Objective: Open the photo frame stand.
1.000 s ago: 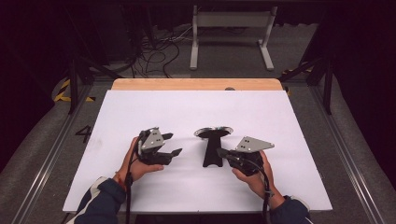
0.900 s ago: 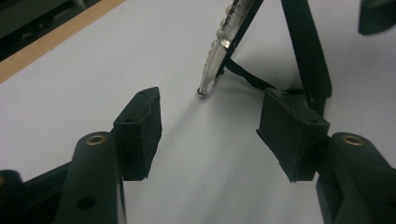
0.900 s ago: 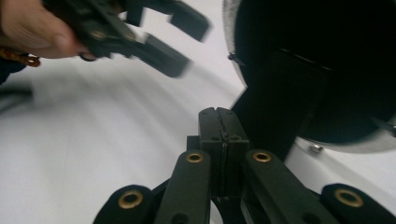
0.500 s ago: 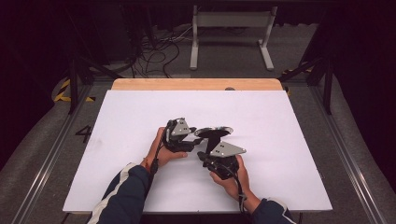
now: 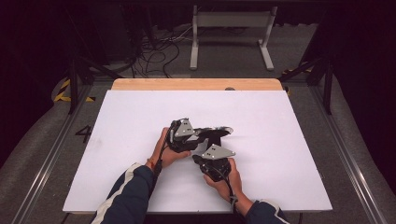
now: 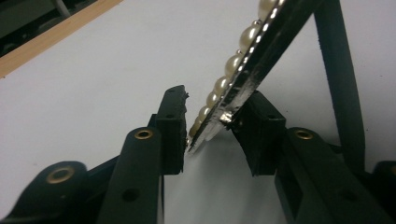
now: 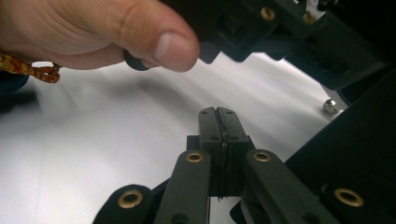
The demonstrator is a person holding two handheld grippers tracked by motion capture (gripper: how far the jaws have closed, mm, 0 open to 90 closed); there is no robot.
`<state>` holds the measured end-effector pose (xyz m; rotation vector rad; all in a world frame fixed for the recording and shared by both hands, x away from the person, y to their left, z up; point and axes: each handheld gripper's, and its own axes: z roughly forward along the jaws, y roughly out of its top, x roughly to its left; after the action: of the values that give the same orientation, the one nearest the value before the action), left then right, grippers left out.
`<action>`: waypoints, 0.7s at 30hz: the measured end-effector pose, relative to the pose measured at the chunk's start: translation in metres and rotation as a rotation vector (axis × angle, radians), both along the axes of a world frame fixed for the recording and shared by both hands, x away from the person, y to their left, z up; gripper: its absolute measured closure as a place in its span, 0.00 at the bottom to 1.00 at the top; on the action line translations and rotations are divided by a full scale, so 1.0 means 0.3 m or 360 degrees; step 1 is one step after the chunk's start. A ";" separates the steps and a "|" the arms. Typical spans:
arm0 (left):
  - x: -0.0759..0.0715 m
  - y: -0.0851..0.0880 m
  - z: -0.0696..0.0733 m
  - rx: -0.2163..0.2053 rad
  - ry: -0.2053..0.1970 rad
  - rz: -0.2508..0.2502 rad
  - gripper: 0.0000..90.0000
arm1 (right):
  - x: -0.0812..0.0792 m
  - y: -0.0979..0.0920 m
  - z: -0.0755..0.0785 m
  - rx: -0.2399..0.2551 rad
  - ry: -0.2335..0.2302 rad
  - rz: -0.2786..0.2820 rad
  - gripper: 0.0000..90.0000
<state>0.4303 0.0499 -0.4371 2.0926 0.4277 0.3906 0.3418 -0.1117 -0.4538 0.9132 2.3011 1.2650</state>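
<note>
Item one: my left gripper (image 5: 201,135), held in my left hand (image 5: 167,150) near the middle of the white table (image 5: 140,116). In the left gripper view its jaws stand a little apart with the edge of a thin dark plate between them (image 6: 212,128). The right-hand jaw touches the plate's underside; the left-hand jaw sits just beside the pearl side, and I cannot tell whether it presses.

Item two: the dark plate (image 6: 261,56), tilted, rising away from the jaws toward the upper right of the left gripper view. A row of cream pearls (image 6: 233,65) runs along its upper face, with small metal beads between some of them. In the high view the same piece shows as a dark stand (image 5: 215,134) just beyond both grippers, its flat top tipped toward my left gripper.

Item three: a dark slanted strut (image 6: 338,74) behind the plate, which appears to belong to the stand.

Item four: my right gripper (image 5: 208,156), held in my right hand (image 5: 224,175), just beside and nearer me than the left one. In the right gripper view its jaws are pressed fully together with nothing between them (image 7: 218,119), pointing over bare white table.

Item five: my left thumb (image 7: 154,42), seen large across the top of the right gripper view, with a red and yellow cord (image 7: 28,67) at the wrist.

Item six: a wooden strip (image 5: 196,84) along the table's far edge.
</note>
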 end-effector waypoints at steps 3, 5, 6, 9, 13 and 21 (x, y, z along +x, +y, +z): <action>-0.007 0.001 0.006 0.0038 -0.0022 0.0007 0.75 | 0.000 -0.004 0.001 -0.0005 -0.0003 -0.0008 1.00; -0.015 0.002 0.010 0.0059 -0.0036 0.0013 0.76 | -0.002 -0.006 0.003 -0.0013 -0.0004 -0.0019 1.00; -0.015 0.002 0.010 0.0059 -0.0036 0.0013 0.77 | -0.002 -0.006 0.003 -0.0013 -0.0004 -0.0019 1.00; -0.041 0.007 0.017 0.0115 -0.0070 0.0039 0.79 | -0.002 -0.015 0.007 -0.0021 0.0000 -0.0041 1.00; -0.066 0.021 0.015 0.0112 -0.0083 0.0060 0.81 | 0.002 -0.025 0.005 -0.0019 0.0034 -0.0069 1.00; -0.109 0.042 0.013 0.0154 -0.0141 0.0091 0.83 | -0.012 -0.030 0.006 -0.0029 0.0059 -0.0051 1.00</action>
<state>0.3977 0.0624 -0.4331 2.1509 0.4247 0.5453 0.3383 -0.1206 -0.4520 0.9715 2.3127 1.2221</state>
